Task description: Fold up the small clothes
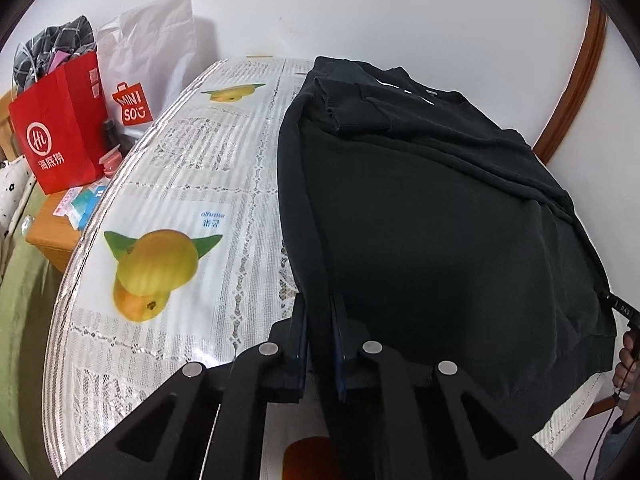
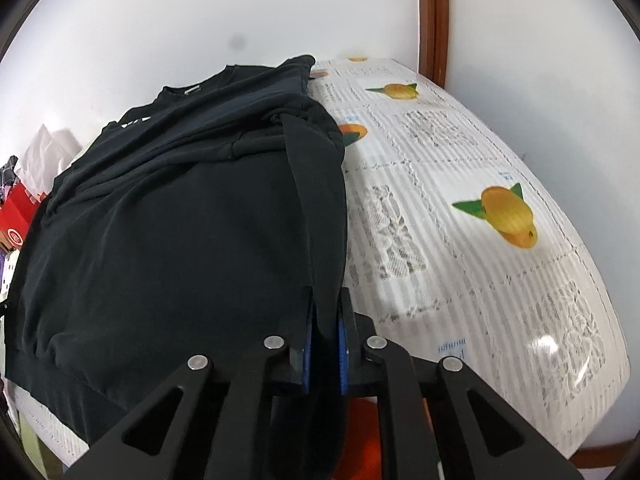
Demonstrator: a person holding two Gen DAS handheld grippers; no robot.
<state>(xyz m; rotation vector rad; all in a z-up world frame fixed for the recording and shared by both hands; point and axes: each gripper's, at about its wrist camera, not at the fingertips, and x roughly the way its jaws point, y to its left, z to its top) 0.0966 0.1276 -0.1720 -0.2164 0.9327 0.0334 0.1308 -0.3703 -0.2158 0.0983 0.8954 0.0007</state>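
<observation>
While both tongs grip it, the black sweatshirt (image 1: 420,208) lies spread over the bench (image 1: 168,184), filling the centre and right of the left wrist view and the centre and left of the right wrist view. Left tongs (image 1: 319,332), bottom centre of their frame: jaws clenched on the sweatshirt's left side edge, cloth running up between the blue pads. Right tongs (image 2: 325,334), bottom centre of their frame: jaws likewise clamped on the opposite side edge, a dark fold rising from the pads. Sleeves are folded in across the chest near the collar, upper middle of both views; one cuff (image 1: 340,120) lies on top. The hem hangs over the bench's near edge, lower right in the left view. The bench carries a white lace-pattern cloth printed with yellow fruit (image 1: 156,264), glossy under a clear cover. Upper left of the left view: a red paper bag (image 1: 60,128) and a white bag (image 1: 152,60) with a red logo, standing beyond the bench against the wall. A brown wooden trim (image 2: 434,16) runs up the wall, top right of the right view.
</observation>
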